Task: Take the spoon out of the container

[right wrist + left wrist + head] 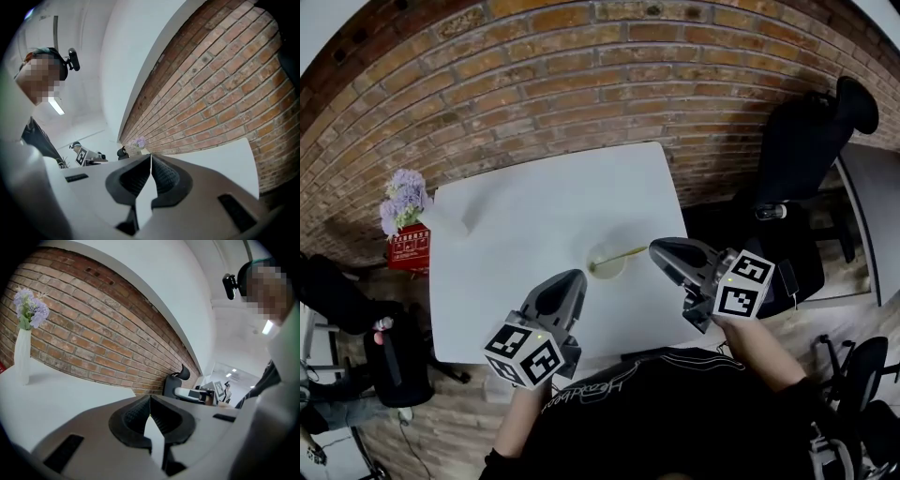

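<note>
1. The right gripper (656, 248) has its two jaws pressed together, with no gap at the tips; in the right gripper view (150, 161) nothing stands between them, so it holds nothing.
2. The left gripper (575, 277) is the same; in the left gripper view (150, 401) its jaws meet along one thin line, and it is empty.
3. The container (607, 262), a small clear round one, stands on the white table (534, 206), near the front edge and a little toward the right side.
4. The spoon (623, 253) is inside the container; its thin yellow-green handle leans over the rim and points to the right.
5. The tip of the right gripper is just beside the end of the spoon's handle; I cannot tell if they touch.
6. The tip of the left gripper is near the container, on its front left side, but apart from it.
7. A white vase (445, 223) with purple flowers (403, 199) stands at the far left corner of the table; a brick wall (581, 84) is behind.
</note>
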